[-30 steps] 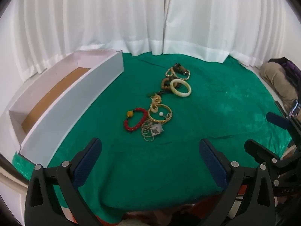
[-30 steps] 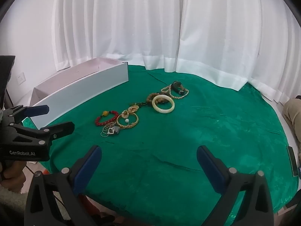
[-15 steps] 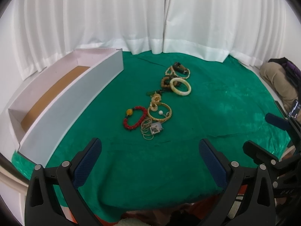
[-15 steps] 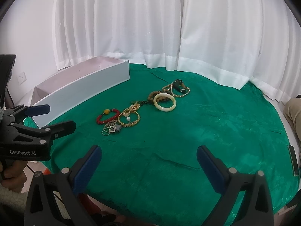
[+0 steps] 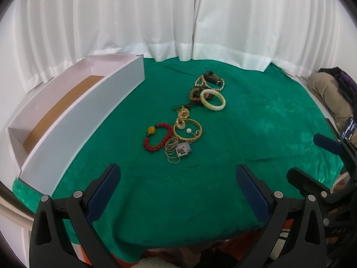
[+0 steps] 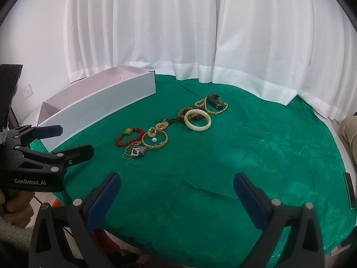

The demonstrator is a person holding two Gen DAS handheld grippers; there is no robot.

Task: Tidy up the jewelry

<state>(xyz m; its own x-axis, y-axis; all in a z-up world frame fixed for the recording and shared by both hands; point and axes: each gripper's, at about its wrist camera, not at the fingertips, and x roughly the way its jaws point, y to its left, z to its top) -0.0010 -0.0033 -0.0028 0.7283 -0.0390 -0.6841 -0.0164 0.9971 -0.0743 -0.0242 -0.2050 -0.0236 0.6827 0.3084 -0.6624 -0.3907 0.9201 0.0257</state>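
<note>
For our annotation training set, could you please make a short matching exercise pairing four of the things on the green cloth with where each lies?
Things:
1. red bead bracelet
2. pale bangle
3. watch
4. white box

Places:
A. farthest end of the jewelry row, near the curtain
B. along the left edge of the cloth
C. near end of the row, left of the gold bangle
D. leaning on the brown bead bracelet

Pairs: 1-C, 2-D, 3-A, 4-B
</note>
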